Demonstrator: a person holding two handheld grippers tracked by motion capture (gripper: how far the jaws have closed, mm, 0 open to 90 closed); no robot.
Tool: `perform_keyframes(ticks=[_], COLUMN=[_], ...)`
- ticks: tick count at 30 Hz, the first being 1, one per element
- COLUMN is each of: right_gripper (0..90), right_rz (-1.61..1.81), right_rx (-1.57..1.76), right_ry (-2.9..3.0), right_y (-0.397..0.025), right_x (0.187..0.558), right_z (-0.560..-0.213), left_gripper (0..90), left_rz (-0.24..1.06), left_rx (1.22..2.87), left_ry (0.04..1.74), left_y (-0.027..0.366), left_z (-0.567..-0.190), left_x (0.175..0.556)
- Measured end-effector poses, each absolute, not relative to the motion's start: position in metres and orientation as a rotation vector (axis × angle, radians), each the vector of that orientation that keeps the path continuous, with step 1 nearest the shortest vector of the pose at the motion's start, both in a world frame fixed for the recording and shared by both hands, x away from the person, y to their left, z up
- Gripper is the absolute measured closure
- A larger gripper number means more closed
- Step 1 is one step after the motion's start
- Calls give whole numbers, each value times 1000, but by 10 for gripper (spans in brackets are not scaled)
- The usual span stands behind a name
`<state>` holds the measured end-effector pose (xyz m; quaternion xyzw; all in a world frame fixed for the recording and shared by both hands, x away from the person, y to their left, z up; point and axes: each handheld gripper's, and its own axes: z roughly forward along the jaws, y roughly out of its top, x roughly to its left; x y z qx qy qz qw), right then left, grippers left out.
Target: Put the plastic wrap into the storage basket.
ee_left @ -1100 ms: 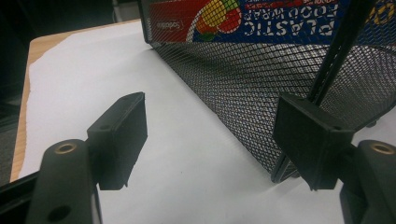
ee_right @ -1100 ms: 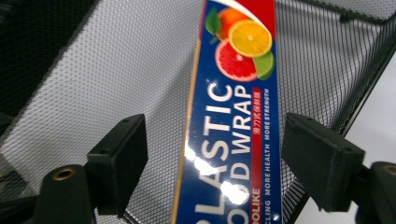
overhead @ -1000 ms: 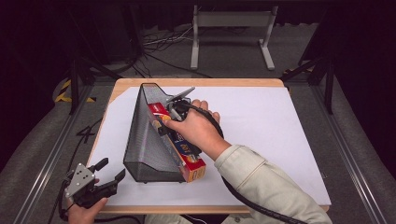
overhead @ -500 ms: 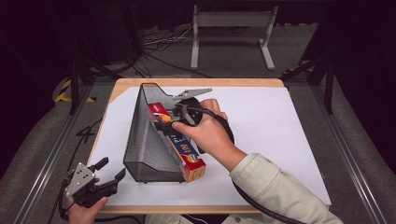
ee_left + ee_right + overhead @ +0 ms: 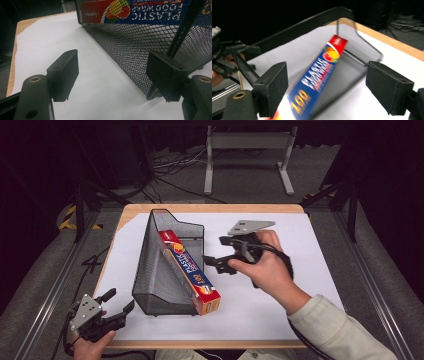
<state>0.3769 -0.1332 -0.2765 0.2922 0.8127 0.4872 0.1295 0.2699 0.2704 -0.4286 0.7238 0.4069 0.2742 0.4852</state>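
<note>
Right tongs: the right gripper [image 5: 220,254] is held above the white sheet, jaws wide apart and empty, near the box.
Left tongs: the left gripper [image 5: 116,304] is at the table's near left corner, jaws apart, nothing between them.
Container: the black mesh file holder [image 5: 162,270] stands on the white sheet [image 5: 280,310].
Content: the plastic wrap box [image 5: 190,272] lies slanted inside it, the near end sticking out.
Writing: "PLASTIC FOOD WRAP" and "100" can be read on the box.
</note>
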Motion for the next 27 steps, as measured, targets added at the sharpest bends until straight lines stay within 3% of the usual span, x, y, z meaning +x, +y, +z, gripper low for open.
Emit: perform_keyframes(ticks=[10,17,27], right_gripper=[185,199,211], right_rz=[1367,1428,1378], right_rx=[810,820,778], right_ry=[2252,2156,2134], right_y=[-229,-292,-347], right_x=[354,348,331], right_z=[-289,-326,-382], left_gripper=[270,269,269], left_rz=[668,668,662], left_rx=[1761,1784,1782], left_ry=[1000,1003,1006], left_y=[270,268,270], left_z=[-428,-430,-430], left_x=[270,272,271])
